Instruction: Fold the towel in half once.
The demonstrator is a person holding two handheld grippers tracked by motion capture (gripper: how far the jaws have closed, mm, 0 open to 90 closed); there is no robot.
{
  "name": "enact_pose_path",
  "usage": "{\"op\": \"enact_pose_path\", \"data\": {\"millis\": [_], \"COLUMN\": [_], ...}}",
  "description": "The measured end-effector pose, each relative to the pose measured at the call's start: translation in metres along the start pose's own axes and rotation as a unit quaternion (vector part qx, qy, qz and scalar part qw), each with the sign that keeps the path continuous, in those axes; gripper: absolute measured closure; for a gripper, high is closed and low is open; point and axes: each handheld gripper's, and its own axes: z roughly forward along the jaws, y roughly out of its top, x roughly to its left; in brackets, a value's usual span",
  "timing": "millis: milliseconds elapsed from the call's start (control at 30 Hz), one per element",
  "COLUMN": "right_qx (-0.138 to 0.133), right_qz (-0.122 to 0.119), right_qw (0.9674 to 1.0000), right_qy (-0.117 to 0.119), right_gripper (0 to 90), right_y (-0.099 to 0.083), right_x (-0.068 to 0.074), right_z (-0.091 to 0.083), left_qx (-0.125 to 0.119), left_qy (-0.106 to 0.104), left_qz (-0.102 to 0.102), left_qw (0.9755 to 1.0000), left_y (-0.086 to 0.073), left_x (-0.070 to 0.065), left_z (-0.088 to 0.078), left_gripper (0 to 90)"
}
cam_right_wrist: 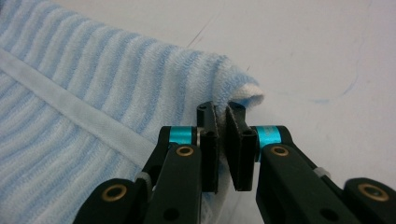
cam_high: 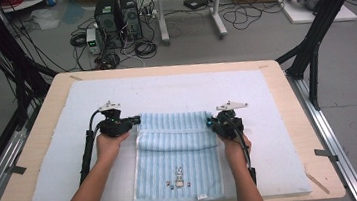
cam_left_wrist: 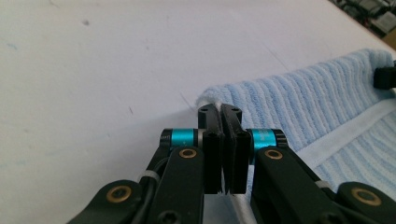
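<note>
Two grippers, one towel. My left gripper (cam_high: 136,120) is clamped on the folded-over edge of the blue striped towel (cam_high: 177,156) at about 10 o'clock of the cloth, and my right gripper (cam_high: 211,122) is pinching the same fold at roughly 2 o'clock. Both sets of jaws are squeezed tight on fabric, corners poking out past the tips. The towel lies on the white mat (cam_high: 70,142), near the table (cam_high: 42,110) edge at 6 o'clock, top part doubled toward me.

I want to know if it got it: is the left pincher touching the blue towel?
Touching. In the left gripper view, the left gripper has its jaws shut on the corner of the towel.
</note>
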Motion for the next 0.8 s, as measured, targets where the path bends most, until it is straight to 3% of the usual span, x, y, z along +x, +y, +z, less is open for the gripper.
{"op": "enact_pose_path", "data": {"millis": [33,100,200,233,267,333,433,500,567,633,733,800], "right_qx": [0.0,0.0,-0.008,-0.013,-0.017,-0.012,-0.005,0.002,0.003,-0.004,-0.019,-0.026], "right_qz": [0.0,0.003,0.002,0.004,0.01,0.012,0.003,0.011,0.02,0.042,0.05,0.05], "right_qw": [1.0,1.0,0.9998,0.9996,0.9994,0.9994,0.9991,0.999,0.9987,0.9982,0.9979,0.9977], "right_qy": [-0.003,-0.006,-0.021,-0.026,-0.027,-0.03,-0.041,-0.043,-0.048,-0.044,-0.037,-0.036], "right_gripper": [84.4,84.1,84.5,84.6,84.6,84.6,84.8,83.4,65.0,49.9,41.9,40.3], "right_y": [0.003,0.008,0.014,0.015,0.016,0.017,0.02,0.02,0.019,0.019,0.018,0.018], "right_x": [-0.001,-0.003,-0.004,-0.005,-0.007,-0.009,-0.01,-0.012,-0.013,-0.015,-0.016,-0.016], "right_z": [0.002,0.007,0.012,0.013,0.015,0.019,0.024,0.027,0.027,0.023,0.013,0.006], "left_qx": [-0.006,0.006,-0.018,-0.025,-0.022,-0.008,-0.021,-0.018,-0.007,0.004,0.003,-0.01], "left_qy": [0.002,0.005,0.014,0.014,0.014,0.015,0.015,0.024,0.026,0.027,0.015,0.002], "left_qz": [-0.002,-0.002,-0.005,-0.015,-0.019,-0.013,-0.005,-0.008,-0.016,-0.005,0.0,0.004], "left_qw": [1.0,1.0,0.9997,0.9995,0.9995,0.9998,0.9997,0.9995,0.9995,0.9996,0.9999,0.9999], "left_y": [0.001,0.006,0.014,0.014,0.012,0.012,0.011,0.01,0.01,0.01,0.011,0.01], "left_x": [0.002,0.006,0.009,0.012,0.014,0.016,0.015,0.016,0.02,0.021,0.019,0.016], "left_z": [0.001,0.006,0.009,0.01,0.012,0.015,0.017,0.017,0.015,0.01,0.002,-0.004], "left_gripper": [87.1,87.1,87.1,87.1,87.1,87.0,86.5,79.5,62.4,55.4,52.7,52.8]}}
